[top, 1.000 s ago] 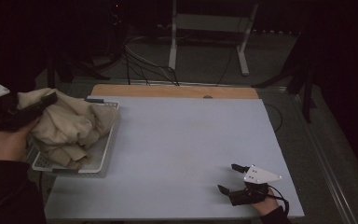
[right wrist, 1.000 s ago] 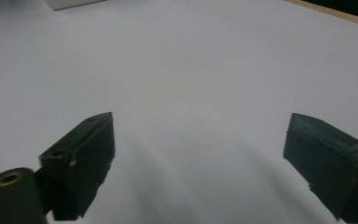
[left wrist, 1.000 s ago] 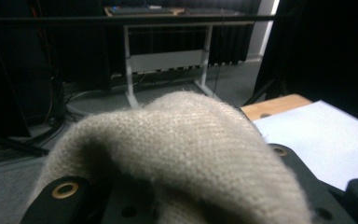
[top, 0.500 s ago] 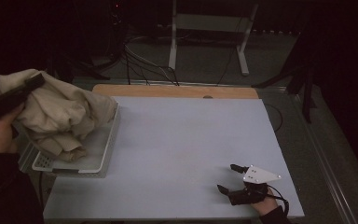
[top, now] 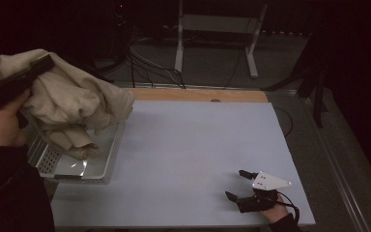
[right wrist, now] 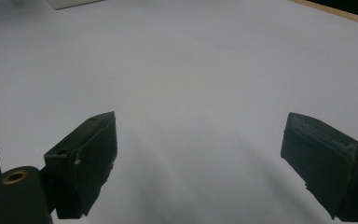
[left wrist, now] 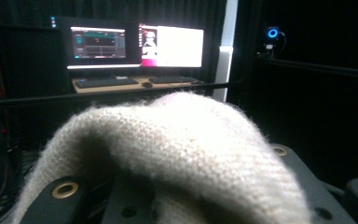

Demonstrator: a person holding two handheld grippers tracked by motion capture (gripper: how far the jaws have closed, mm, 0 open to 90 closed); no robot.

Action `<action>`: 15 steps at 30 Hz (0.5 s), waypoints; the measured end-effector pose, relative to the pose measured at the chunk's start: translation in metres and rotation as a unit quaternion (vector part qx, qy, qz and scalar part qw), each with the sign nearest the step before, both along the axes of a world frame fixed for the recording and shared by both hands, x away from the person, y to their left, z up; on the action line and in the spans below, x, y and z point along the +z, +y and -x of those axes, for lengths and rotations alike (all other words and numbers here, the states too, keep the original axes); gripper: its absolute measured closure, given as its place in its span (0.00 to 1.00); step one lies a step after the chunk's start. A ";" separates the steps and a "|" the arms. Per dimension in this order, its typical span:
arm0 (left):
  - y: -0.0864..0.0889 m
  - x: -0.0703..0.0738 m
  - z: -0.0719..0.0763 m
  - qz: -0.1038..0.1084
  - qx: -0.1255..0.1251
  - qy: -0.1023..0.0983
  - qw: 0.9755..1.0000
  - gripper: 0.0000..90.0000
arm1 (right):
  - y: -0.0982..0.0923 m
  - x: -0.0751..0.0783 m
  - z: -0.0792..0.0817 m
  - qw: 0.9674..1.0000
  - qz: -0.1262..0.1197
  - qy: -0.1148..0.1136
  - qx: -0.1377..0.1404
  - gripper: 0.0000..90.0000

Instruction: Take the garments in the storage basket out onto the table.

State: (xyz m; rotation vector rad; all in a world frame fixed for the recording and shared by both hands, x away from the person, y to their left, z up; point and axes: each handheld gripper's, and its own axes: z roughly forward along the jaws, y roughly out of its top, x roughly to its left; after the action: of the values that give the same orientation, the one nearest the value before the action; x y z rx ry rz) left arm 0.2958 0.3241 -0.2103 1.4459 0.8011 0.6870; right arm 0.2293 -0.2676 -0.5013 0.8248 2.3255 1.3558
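A bunched cream knitted garment (top: 67, 104) hangs lifted above a white perforated basket (top: 104, 166) at the table's left.

The room is dark, with black walls or curtains all round. A pale table (top: 193, 145) with a wooden strip (top: 198, 94) along its far edge stands on a grey floor (top: 212, 67). Beyond it, black cables (top: 149, 75) trail across the floor past the white legs of a stand (top: 251, 53). In the left gripper view, two lit monitors (left wrist: 135, 46) glow on a wooden desk (left wrist: 112, 85) with keyboards (left wrist: 106, 82), beside a white post (left wrist: 224, 51), and a small blue ring light (left wrist: 273, 33) shines further right.
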 end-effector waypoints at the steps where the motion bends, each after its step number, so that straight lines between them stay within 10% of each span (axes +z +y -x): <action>1: -0.004 0.001 -0.001 0.000 -0.004 -0.002 1.000 0.79 | 0.000 0.000 0.000 1.000 0.000 0.000 0.000 0.12; 15: -0.065 0.005 -0.026 0.008 -0.079 -0.010 0.997 0.79 | -0.002 0.000 0.000 1.000 0.000 -0.003 0.000 0.12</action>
State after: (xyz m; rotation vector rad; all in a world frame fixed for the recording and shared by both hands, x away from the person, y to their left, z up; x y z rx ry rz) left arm 0.3221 0.2592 -0.2052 1.4697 0.6673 0.5718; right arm 0.2290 -0.2695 -0.5008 0.8204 2.3206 1.3575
